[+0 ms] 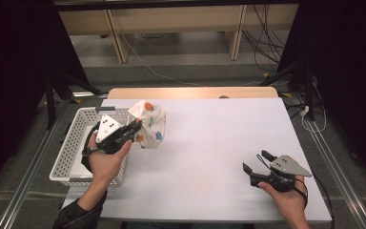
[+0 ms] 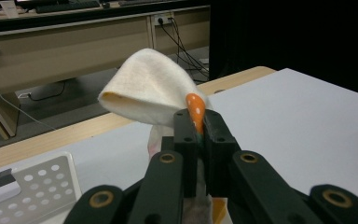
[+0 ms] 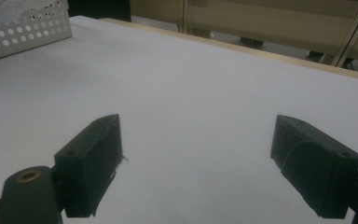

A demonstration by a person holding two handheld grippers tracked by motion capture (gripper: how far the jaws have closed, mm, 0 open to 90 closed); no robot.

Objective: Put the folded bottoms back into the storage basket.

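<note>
From the high view I have the left gripper clamped on a white cloth with coloured spots, bunched up and lifted at the table's left edge beside the white perforated basket; it looks light and limp, so I expect it to sag and swing. In the left gripper view the jaws are pinched tight on a folded edge of the cloth, which seems the right place to hold. In the right gripper view the right gripper stands wide open over bare table, holding nothing.
</note>
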